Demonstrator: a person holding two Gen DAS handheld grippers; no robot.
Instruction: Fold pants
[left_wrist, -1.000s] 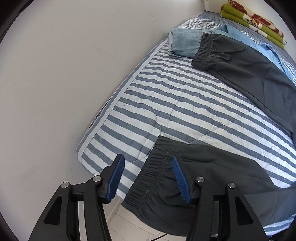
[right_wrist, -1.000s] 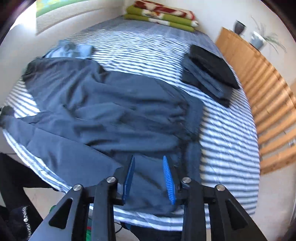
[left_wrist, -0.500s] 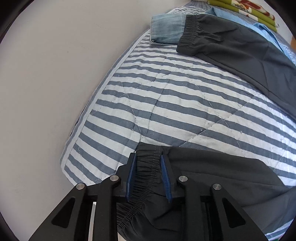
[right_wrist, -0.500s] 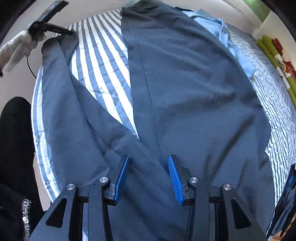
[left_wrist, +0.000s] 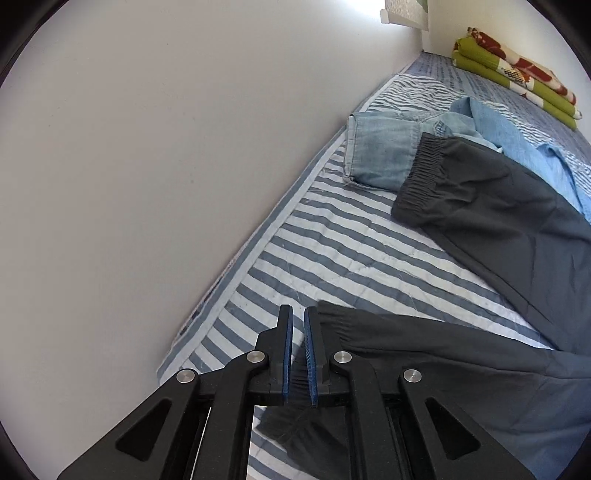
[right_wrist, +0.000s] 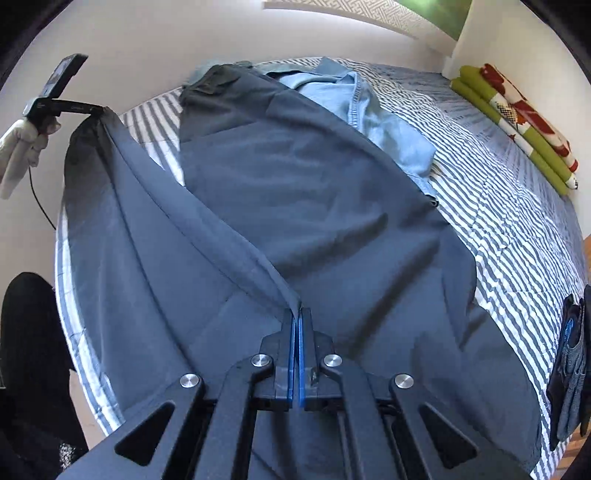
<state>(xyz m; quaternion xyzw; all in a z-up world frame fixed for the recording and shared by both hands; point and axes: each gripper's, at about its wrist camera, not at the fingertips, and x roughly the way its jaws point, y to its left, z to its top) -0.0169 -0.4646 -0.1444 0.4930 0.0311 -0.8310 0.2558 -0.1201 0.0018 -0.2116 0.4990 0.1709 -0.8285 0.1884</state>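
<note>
Two grippers, one pair of dark pants (right_wrist: 303, 206), one denim garment (left_wrist: 384, 155) (partly covered), one folded blanket (left_wrist: 517, 85).

No readable text, labels, brands or numbers in either view. Only candidate: a faint pale mark on the side of the left gripper (right_wrist: 96, 109) as seen from the right wrist camera, too small and blurred to read. The folded blanket (left_wrist: 517, 79) has a red and white pattern on green, no lettering.
</note>
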